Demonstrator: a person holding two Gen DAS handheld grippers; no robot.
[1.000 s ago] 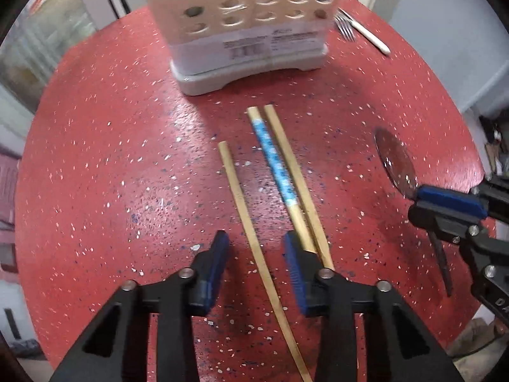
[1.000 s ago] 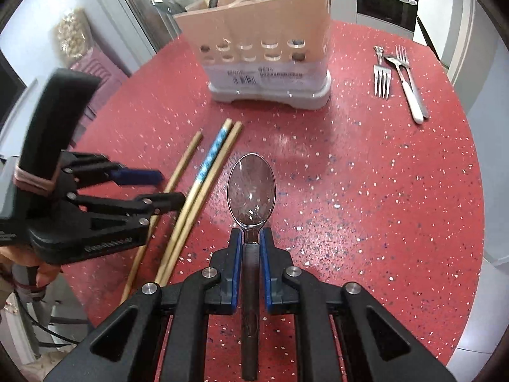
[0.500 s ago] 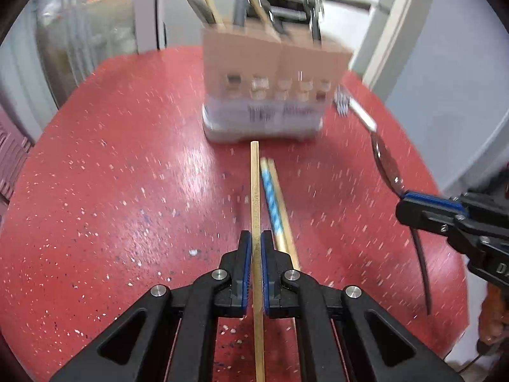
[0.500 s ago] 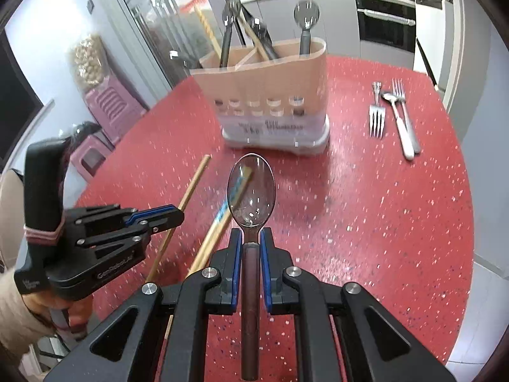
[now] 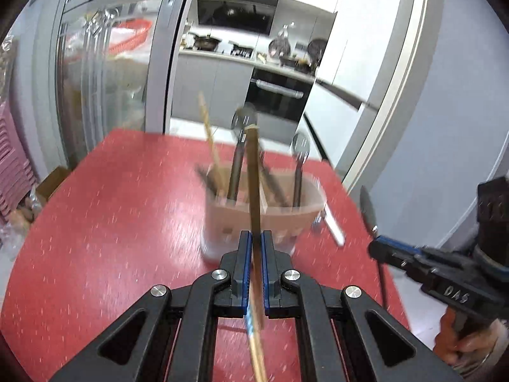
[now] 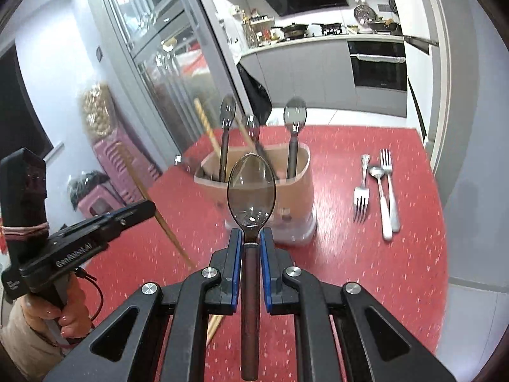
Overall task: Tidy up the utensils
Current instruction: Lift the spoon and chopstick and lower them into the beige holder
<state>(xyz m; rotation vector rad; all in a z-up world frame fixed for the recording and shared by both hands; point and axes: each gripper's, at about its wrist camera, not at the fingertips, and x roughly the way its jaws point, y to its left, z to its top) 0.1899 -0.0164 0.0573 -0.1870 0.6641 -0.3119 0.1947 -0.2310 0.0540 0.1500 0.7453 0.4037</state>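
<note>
A chopstick [image 5: 253,172] is clamped between the pads of the left gripper [image 5: 255,248], raised in front of the utensil holder [image 6: 254,187], while the right gripper [image 6: 251,242] is closed on a spoon [image 6: 251,191] at its neck. Each should be tipped handle-down over a free compartment of the holder and lowered clear of the spoons already standing there, one hand at a time; forks [image 6: 361,191] lie unsorted to the holder's right
</note>
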